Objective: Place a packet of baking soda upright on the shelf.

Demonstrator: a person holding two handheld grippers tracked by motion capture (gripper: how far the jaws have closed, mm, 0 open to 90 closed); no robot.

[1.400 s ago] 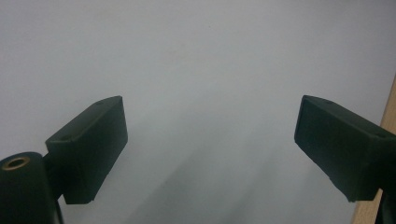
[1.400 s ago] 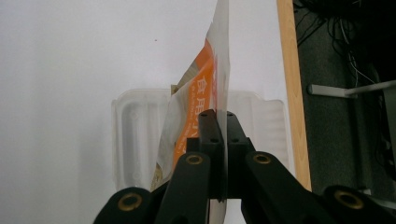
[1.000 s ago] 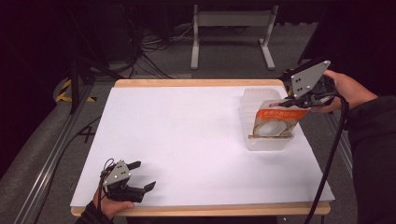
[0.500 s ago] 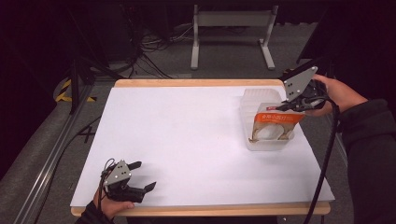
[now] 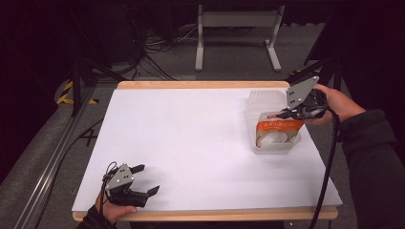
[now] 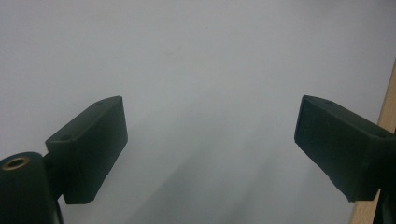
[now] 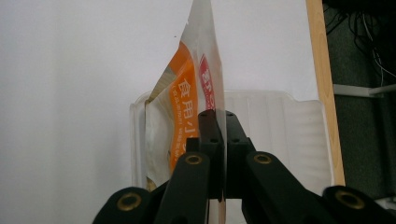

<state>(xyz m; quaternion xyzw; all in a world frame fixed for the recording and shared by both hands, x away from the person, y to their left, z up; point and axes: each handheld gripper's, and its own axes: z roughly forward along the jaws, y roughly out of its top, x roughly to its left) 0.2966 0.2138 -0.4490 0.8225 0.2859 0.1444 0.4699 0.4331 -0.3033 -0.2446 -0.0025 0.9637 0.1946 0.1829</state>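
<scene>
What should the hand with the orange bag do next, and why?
Probably lower the bag a little more, then let go. The right gripper is shut on the top edge of the orange-and-white bag, whose lower part is already inside the clear plastic bin. The left gripper rests open at the near edge of the table.

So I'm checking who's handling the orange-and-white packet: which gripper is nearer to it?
Right. The right gripper has its jaws shut on the packet, holding it in the clear tray. The left gripper sits open at the table's near-left corner, far away.
</scene>
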